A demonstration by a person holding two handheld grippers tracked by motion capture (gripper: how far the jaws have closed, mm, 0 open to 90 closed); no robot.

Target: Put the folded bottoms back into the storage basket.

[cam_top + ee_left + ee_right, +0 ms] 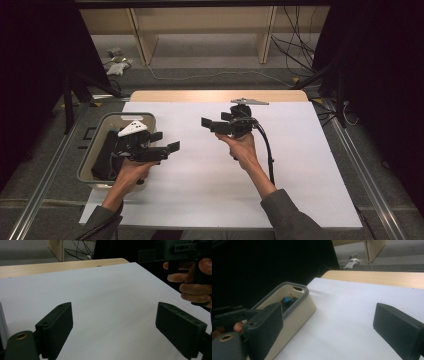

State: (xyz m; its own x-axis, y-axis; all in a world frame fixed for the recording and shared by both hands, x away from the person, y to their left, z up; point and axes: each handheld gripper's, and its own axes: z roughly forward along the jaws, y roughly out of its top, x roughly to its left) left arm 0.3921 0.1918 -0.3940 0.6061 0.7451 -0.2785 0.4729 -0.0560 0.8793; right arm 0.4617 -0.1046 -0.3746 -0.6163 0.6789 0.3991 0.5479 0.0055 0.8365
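Observation:
My left gripper (165, 142) hovers beside the right rim of a beige bin (131, 115), its jaws pointing right and wide apart. Only white tabletop shows between them in the left gripper view (113, 315). My right gripper (214, 123) is held above the middle of the white sheet (280, 165), jaws pointing left toward the other gripper. It is open and empty too (327, 315). The bin (299, 312) has a grey rim; a small blue thing (287, 300) and a dark object (102, 157) lie inside it.
A wooden table edge (215, 95) runs behind the sheet. On the floor beyond it are shelf legs (142, 40), loose cables (295, 50) and some white scraps (117, 60). Dark curtains close off both sides.

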